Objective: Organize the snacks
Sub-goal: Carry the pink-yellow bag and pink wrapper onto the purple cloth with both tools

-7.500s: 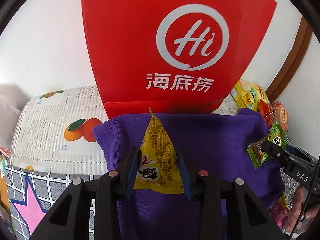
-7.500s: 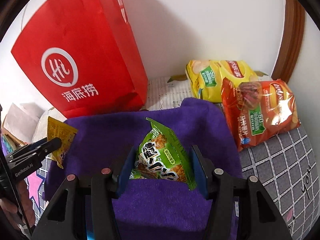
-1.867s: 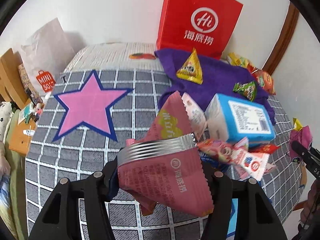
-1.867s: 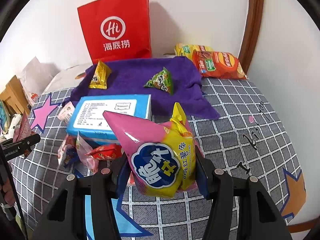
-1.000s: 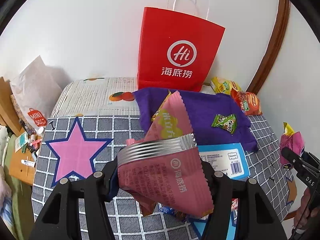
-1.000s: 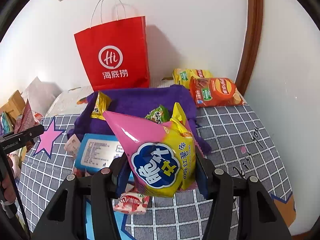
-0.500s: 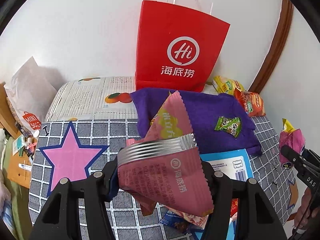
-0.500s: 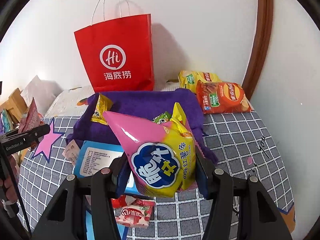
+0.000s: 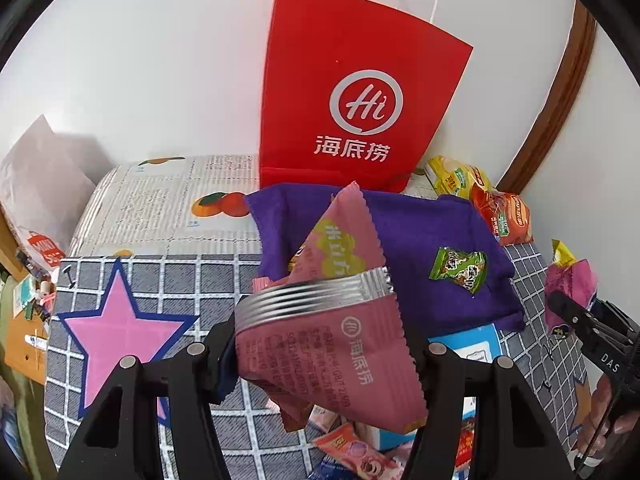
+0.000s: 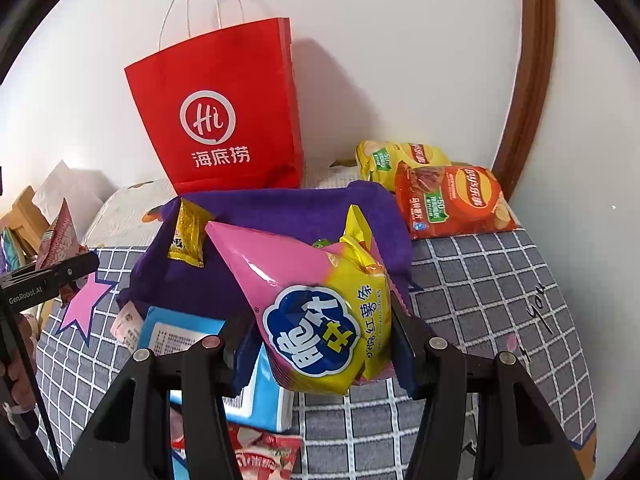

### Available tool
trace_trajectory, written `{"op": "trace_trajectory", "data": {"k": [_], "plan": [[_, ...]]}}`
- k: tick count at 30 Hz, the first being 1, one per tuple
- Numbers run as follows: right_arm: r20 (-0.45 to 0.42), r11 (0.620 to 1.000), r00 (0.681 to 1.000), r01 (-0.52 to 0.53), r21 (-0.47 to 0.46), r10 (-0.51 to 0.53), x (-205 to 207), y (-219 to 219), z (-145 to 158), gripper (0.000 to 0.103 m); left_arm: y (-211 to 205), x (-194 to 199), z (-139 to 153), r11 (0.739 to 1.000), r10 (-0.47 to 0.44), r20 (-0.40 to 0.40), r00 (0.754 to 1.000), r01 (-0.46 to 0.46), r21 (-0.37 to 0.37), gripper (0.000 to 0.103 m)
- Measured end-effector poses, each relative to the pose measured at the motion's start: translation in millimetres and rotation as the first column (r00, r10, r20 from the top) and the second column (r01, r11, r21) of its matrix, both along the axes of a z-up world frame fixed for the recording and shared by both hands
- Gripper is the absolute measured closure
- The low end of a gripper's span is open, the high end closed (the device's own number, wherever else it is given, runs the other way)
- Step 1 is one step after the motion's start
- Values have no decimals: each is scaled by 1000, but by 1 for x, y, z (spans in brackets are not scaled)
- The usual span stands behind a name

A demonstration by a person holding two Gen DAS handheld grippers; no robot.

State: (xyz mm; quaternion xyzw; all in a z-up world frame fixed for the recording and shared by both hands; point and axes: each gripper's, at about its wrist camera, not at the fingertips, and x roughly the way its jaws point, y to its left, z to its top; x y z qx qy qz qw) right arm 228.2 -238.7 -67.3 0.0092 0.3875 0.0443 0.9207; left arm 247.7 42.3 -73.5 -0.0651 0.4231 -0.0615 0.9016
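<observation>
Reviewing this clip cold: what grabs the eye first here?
The tall red paper bag standing against the wall behind the purple cloth. Then the two held snacks up close: a pink packet in the left gripper and a pink-and-yellow bag in the right gripper.

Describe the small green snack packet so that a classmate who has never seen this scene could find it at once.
Start at the tall red paper bag standing against the wall. The purple cloth is spread in front of it, and the green packet lies near its right edge. It is the cloth's only green item; the other small packet there is yellow.
</observation>
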Motion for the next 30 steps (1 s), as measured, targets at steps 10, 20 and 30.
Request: {"op": "trace_trajectory", "data": {"k": [10,20,30], "plan": [[-45,997,998,-49,67,52,41,9,-16,48,-12,30,-21,1000,-22,-43,999,22,-14,44],[-141,985,981,-114,131,132,81,33,-43,48,-15,50,-46,999,-39,-90,995,37,-25,44],[-239,982,959,-119,145,151,99,32,-72,47,-27,65,-63,997,-75,-118,990,70,-43,44]]}}
